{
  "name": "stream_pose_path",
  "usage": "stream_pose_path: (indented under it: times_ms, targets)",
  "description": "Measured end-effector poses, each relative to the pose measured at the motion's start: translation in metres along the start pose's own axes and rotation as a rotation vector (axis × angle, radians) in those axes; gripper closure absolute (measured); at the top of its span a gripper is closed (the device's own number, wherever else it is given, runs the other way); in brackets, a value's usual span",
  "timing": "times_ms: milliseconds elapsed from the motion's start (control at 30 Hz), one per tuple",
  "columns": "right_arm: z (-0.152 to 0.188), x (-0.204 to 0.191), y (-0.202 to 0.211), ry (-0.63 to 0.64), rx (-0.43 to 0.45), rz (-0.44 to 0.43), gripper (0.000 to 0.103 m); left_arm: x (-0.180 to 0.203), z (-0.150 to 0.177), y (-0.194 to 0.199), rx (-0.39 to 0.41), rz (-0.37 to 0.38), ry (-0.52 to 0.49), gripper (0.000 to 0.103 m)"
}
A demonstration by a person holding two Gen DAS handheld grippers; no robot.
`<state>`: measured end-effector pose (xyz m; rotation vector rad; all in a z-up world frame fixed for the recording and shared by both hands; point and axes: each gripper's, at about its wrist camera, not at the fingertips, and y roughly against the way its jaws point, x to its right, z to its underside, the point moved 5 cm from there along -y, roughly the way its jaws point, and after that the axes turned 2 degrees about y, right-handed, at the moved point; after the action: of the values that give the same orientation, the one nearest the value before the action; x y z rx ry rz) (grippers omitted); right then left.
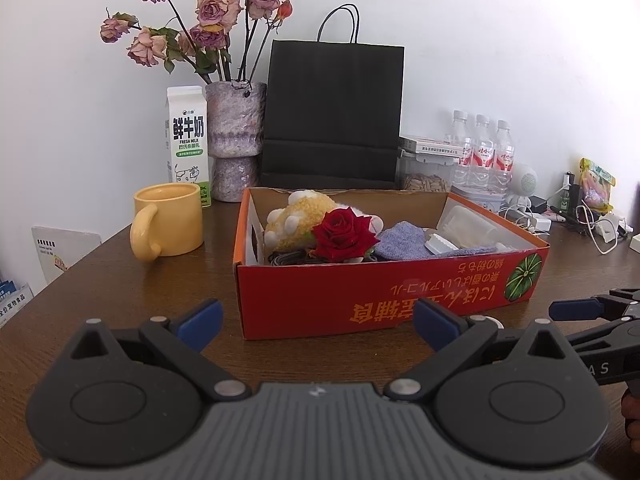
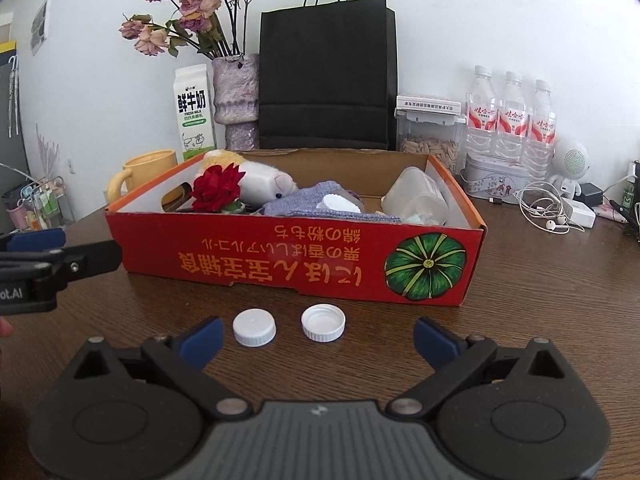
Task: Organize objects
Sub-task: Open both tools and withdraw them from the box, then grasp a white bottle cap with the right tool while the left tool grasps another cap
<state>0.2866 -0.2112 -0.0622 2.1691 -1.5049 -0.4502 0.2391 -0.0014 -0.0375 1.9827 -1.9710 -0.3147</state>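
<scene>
A red cardboard box [image 1: 384,300] [image 2: 280,256] stands on the wooden table. It holds a red rose [image 1: 344,234] [image 2: 216,188], a plush toy [image 1: 296,216] [image 2: 256,184], a blue-grey cloth [image 1: 404,244] [image 2: 316,200], a white cap and a clear plastic container [image 2: 416,196]. Two white bottle caps [image 2: 254,327] [image 2: 323,322] lie on the table in front of the box, just ahead of my right gripper [image 2: 318,340], which is open and empty. My left gripper [image 1: 318,324] is open and empty before the box's front wall.
A yellow mug [image 1: 170,226], milk carton [image 1: 186,140], vase of dried roses [image 1: 236,140] and black paper bag [image 1: 334,112] stand behind the box. Water bottles [image 2: 512,120], a seed container [image 2: 428,136], a tin, earphones [image 2: 548,216] and chargers sit right.
</scene>
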Motion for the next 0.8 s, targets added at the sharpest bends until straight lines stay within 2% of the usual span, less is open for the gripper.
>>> stream_pose_path:
  times_ms: [167,267,367,400,467,500,800]
  targets:
    - [-0.002,0.007,-0.012,-0.038,-0.03,0.022,0.026,0.001,0.0,0.001,-0.002,0.006,0.0,0.0]
    - [-0.004,0.008,-0.022,-0.067,-0.047,0.002,0.037,0.0,0.001,-0.002,-0.014,0.007,0.005,0.0]
    - [-0.005,0.002,-0.034,-0.046,-0.073,0.009,0.047,0.0,0.002,-0.004,-0.021,0.005,0.007,0.0]
    - [-0.005,0.0,-0.038,-0.043,-0.086,0.004,0.057,0.0,0.002,-0.004,-0.023,0.005,0.007,0.0]
    - [-0.004,-0.004,-0.039,-0.029,-0.078,0.011,0.066,0.0,0.003,-0.005,-0.027,0.003,0.006,0.0]
    - [-0.004,-0.004,-0.038,-0.033,-0.071,0.0,0.076,-0.001,0.003,-0.006,-0.03,0.002,0.006,0.0]
    - [-0.011,0.002,-0.016,-0.063,0.036,0.0,0.076,-0.002,0.007,-0.014,-0.062,-0.004,0.015,0.0]
